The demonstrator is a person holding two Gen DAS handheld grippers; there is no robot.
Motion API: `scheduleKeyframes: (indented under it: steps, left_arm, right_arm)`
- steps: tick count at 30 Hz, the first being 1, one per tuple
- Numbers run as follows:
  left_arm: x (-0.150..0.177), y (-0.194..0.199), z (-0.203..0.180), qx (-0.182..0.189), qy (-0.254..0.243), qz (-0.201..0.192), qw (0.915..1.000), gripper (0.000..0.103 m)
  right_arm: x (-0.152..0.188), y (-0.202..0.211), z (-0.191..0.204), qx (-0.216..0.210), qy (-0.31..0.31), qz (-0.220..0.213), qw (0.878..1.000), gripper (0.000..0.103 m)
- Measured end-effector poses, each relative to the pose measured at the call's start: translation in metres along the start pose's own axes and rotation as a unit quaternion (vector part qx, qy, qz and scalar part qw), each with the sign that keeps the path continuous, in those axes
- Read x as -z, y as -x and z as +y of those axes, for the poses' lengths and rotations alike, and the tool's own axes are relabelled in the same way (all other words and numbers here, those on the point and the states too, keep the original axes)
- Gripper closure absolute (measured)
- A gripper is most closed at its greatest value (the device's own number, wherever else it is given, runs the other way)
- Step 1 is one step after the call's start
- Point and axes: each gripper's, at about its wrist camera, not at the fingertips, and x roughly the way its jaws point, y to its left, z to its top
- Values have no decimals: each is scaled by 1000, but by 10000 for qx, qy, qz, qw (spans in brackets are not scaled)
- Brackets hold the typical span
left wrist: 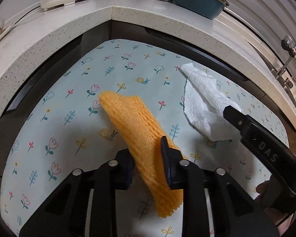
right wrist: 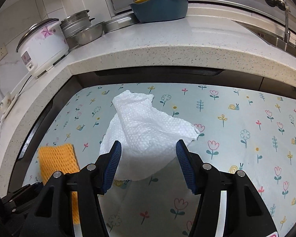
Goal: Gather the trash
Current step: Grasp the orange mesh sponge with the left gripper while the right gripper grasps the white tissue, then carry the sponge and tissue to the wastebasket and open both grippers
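You are working over a flowered mat (left wrist: 55, 118) laid in the recess below a speckled stone counter (left wrist: 128, 15), with two pieces of trash in reach. Your left gripper (left wrist: 148, 158) is pinching the orange foam net (left wrist: 140, 122), its jaws drawn in on the net's lower half while the upper half is leaning free toward the back of the mat. Your right gripper (right wrist: 148, 158) is standing spread, its ribbed blue pads (right wrist: 184, 164) straddling the near edge of the crumpled white paper towel (right wrist: 148, 126) without pressing on it; seen from the left wrist, one of its fingers is lying over the towel's near corner. The likeliest trouble is sitting on the left: the net is soft and springy, and the pinch is looking off-centre, so a quick lift could be letting it slide or spring out of the pads. On the right, the towel is light and loosely folded, so closing from here may be catching only the top layer and leaving the rest trailing, or nudging the whole piece along the slick mat. The two grippers are working close together, and swinging either one inward is risking a knock. The rice cooker (right wrist: 43, 47), steel bowls (right wrist: 86, 33) and blue basin (right wrist: 159, 7) on the counter above are sitting well apart from both hands.
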Motion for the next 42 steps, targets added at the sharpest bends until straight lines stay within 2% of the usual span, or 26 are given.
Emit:
scheduleKeyframes:
  steps: [3, 6, 8, 9, 10, 16, 26, 35, 42]
  left_arm:
    - [-4, 0, -6, 21, -105, -77, 9999, 92]
    - [-6, 1, -12, 49, -161, -116, 9998, 93]
    - [-5, 2, -16, 77, -186, -125, 9997, 93]
    - [-4, 3, -18, 82, -210, -132, 9997, 93]
    - [-4, 4, -21, 88, -233, -129, 9996, 93]
    - [6, 22, -45, 199, -421, -163, 9988, 94]
    - [38, 73, -126, 644, -995, -299, 9925, 94]
    - [79, 119, -215, 1083, -1610, -365, 9803, 94]
    - [118, 143, -286, 1452, -2110, -321, 9661, 94]
  right_arm:
    - [-2, -11, 0, 11, -1, 67, 10000, 48]
    - [1, -17, -2, 1, 1, 197, 9998, 73]
    - [4, -17, -2, 51, 32, 203, 9998, 82]
    - [5, -16, -3, 43, 24, 227, 9997, 94]
    - [7, -14, -5, 21, -9, 264, 9996, 97]
    - [16, 19, -25, -20, -243, 87, 9997, 99]
    - [38, 123, -84, 240, -660, -433, 9966, 99]
    - [69, 213, -156, 571, -1117, -828, 9886, 98]
    - [98, 274, -218, 891, -1482, -1089, 9789, 98]
